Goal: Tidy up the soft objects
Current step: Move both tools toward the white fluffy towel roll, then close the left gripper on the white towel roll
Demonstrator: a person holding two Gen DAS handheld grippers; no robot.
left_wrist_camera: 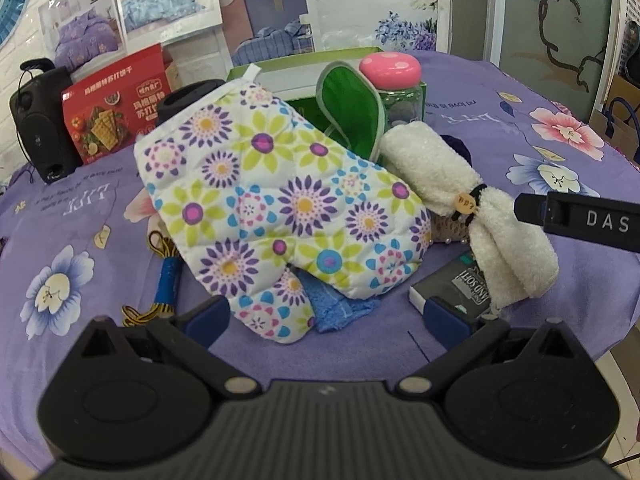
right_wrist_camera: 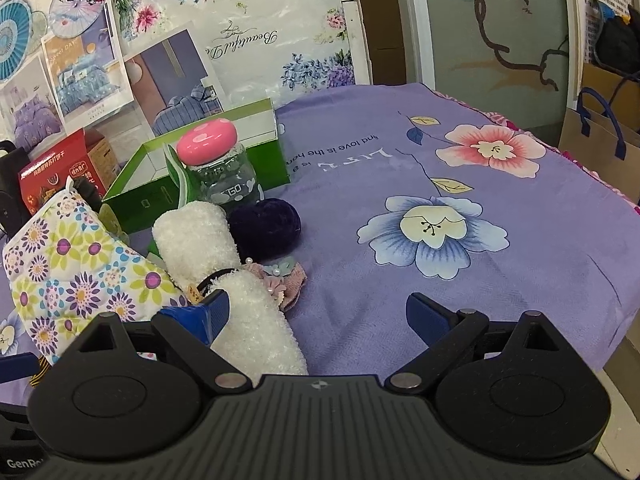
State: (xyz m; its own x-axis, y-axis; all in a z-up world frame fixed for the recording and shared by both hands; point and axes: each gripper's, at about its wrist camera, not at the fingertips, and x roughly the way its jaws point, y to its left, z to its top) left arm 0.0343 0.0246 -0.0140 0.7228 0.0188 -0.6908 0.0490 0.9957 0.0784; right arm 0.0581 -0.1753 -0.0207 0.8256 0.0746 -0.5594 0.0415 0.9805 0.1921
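**Both grippers open at the soft pile**

The left gripper (left_wrist_camera: 326, 318) has its jaws spread wide around the thumb of the floral oven mitt (left_wrist_camera: 280, 200), which leans in front of the green box (right_wrist_camera: 208, 184). The right gripper (right_wrist_camera: 318, 314) is open too, its left finger beside the rolled white towel (right_wrist_camera: 224, 272), just right of the mitt. To do this well, I would close on one item only, gripping deep into the fabric, clear of the glass jar (right_wrist_camera: 220, 168). Count: one mitt, one towel, one dark velvet scrunchie (right_wrist_camera: 266, 226), one box.
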